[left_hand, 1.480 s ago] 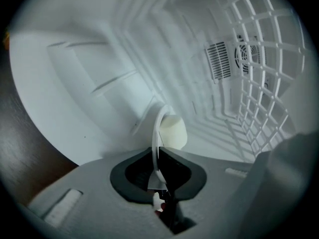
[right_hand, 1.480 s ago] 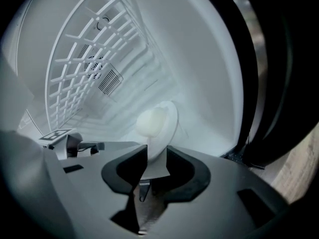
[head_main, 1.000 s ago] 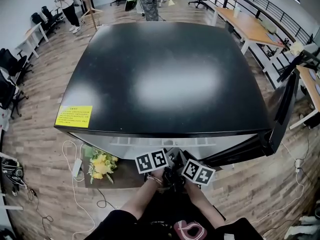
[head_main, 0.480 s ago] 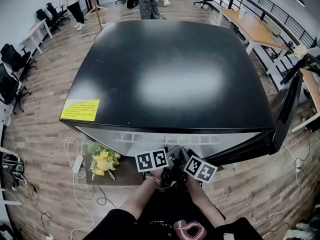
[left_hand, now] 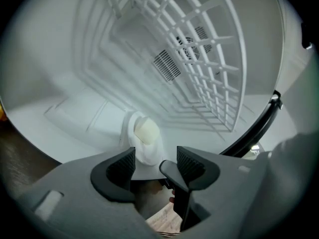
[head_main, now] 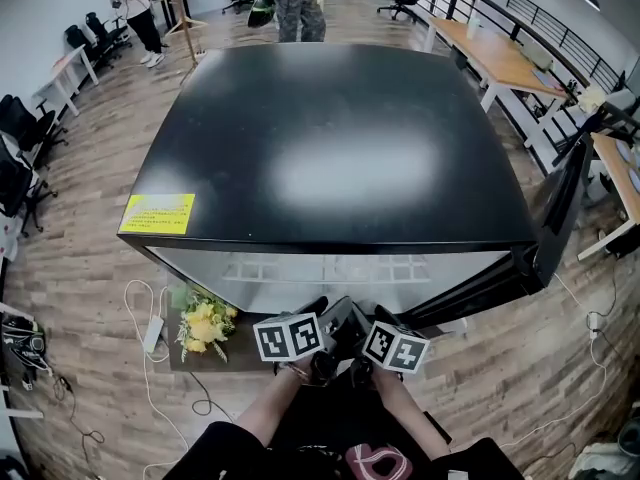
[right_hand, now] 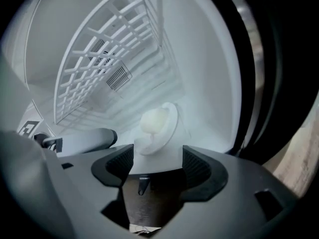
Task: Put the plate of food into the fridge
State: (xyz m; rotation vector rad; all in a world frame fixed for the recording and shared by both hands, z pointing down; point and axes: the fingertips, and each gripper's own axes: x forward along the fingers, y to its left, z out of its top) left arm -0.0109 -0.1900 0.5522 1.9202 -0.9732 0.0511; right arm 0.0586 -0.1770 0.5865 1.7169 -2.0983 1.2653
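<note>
Head view: black fridge [head_main: 340,148] seen from above, yellow label [head_main: 157,213] on the left front corner of its top, yellow flowers [head_main: 205,328] on the floor below the fridge's left front. Fridge door [head_main: 560,218] hangs open at the fridge's right side. Both grippers sit side by side at the fridge's open front, marker cubes up, noses toward the white inside. Left gripper [left_hand: 155,164]: fingers [left_hand: 122,166] set a moderate gap apart, nothing between them. Plate [left_hand: 144,153] lies on the fridge's white floor just past the fingertips, roughly in line with the gap, a bit toward the left finger; no pad on it. Pale round food [left_hand: 147,131] sits on the plate. White wire shelf [left_hand: 199,59] above it inside the fridge, vent grille [left_hand: 167,66] on the fridge's back wall. Right gripper [right_hand: 158,164]: fingers [right_hand: 197,166] also parted, gap empty, only the front edge of the fridge floor showing through it. In this view the plate [right_hand: 174,116] sits on the fridge floor just beyond the fingertips, centred on the gap, the food [right_hand: 154,121] on top. The left gripper's grey finger shows at the left of the plate, near it, contact unclear. Dark door seal of the fridge runs down the right edge.
</note>
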